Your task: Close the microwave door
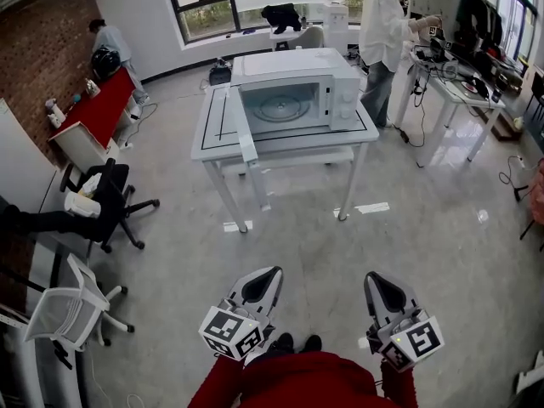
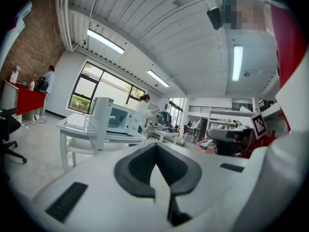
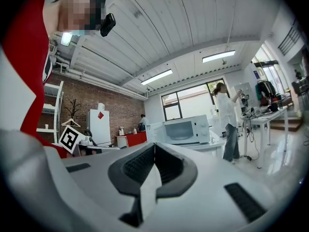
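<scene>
Head view looks steeply down on a glossy grey floor, with 2 grippers held low in front of someone in red sleeves (image 1: 297, 381). The left gripper (image 1: 262, 277) and right gripper (image 1: 384, 280) are both smooth white plastic wedges with a dark ribbed lining, and each carries a cube printed with black-and-white square markers. In the left gripper view the 2 jaws lie pressed together to a narrow seam, the dark pads forming a closed teardrop with nothing between them. The right gripper view shows the same: jaws drawn tight, empty.

Well ahead of both grippers stands a white table (image 1: 217, 130) on slim square legs, its top outlined with thin black lines. The microwave (image 1: 297, 100) sits on the right part of that top, a boxy white shell with its cavity exposed and a round glass turntable visible inside. The microwave door (image 1: 242, 126) hangs swung out to the left, seen edge-on as a flat white slab jutting over the table's front edge. Neither gripper touches it.

Off to the left, a black office chair (image 1: 110, 198) on castors stands near a white slatted chair (image 1: 68, 308), and a table with a red cloth (image 1: 106, 104) sits against a rough brick wall (image 1: 42, 49). Beyond the microwave, a person in a white coat (image 1: 382, 32) faces a cluttered bench.
</scene>
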`<state>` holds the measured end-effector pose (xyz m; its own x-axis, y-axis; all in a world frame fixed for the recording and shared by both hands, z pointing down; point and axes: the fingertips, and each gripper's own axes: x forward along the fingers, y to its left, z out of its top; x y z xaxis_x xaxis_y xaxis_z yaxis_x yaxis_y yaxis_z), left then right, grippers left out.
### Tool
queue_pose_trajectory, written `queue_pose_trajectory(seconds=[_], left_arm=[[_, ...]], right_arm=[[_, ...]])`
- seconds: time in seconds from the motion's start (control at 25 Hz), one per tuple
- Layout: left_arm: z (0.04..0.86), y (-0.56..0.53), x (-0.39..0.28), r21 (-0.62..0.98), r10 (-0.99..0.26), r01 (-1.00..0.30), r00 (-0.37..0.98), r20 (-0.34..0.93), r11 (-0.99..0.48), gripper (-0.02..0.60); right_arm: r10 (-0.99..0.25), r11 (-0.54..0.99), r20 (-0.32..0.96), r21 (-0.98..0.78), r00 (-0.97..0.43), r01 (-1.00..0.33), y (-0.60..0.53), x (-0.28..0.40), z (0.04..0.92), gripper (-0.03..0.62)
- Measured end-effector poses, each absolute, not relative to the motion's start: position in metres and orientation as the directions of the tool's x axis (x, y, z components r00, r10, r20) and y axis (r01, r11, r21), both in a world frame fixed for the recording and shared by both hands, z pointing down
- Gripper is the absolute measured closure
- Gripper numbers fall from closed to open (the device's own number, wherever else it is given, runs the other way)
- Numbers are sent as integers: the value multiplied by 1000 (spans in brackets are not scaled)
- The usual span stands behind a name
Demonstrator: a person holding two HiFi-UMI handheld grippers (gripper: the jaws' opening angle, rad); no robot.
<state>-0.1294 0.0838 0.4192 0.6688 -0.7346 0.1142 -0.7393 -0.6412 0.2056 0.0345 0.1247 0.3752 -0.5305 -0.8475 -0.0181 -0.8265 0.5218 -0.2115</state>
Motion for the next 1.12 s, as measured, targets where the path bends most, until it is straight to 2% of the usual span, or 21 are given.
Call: queue_pose_trajectory(seconds=[0.16, 0.32, 0.4, 0.44, 0.48, 0.6, 0.64, 0.72, 0.88, 1.12], left_arm=[[415, 55, -154, 163, -815, -819, 570, 109, -550, 572], [401, 25, -181, 101, -886, -889, 456, 87, -447, 574], [394, 8, -192, 53, -911, -915, 404, 88, -400, 569], [392, -2, -197, 31, -920, -925, 379, 96, -378, 542], [392, -11, -201, 12, -928, -934, 357, 109, -358, 473], [397, -42, -211, -3, -932, -944, 326, 156, -330, 405], [401, -53, -213, 10, -929, -944, 327, 174, -331, 370], [409, -76, -214, 45, -919, -941, 338, 201, -336, 342], [417, -120, -208, 50, -891, -916, 398, 218, -397, 339], [406, -128, -177, -50, -782, -800, 569, 254, -598, 348]], right_arm=[[-849, 522, -17, -186, -528, -833, 123, 51, 377, 582], [-833, 551, -67, -194, -549, -812, 119, 58, 367, 581], [-835, 547, -41, -173, -549, -819, 117, 65, 373, 582], [-840, 538, -18, -162, -543, -827, 115, 70, 378, 582], [-844, 531, -4, -158, -537, -833, 113, 74, 382, 581], [-842, 534, -34, -184, -538, -825, 102, 76, 377, 581], [-842, 534, -34, -184, -538, -825, 96, 77, 376, 581], [-846, 527, -9, -172, -534, -832, 82, 79, 382, 580], [-849, 525, -28, -173, -528, -834, 44, 77, 376, 581], [-877, 456, 76, -183, -475, -871, -13, 84, 387, 581]])
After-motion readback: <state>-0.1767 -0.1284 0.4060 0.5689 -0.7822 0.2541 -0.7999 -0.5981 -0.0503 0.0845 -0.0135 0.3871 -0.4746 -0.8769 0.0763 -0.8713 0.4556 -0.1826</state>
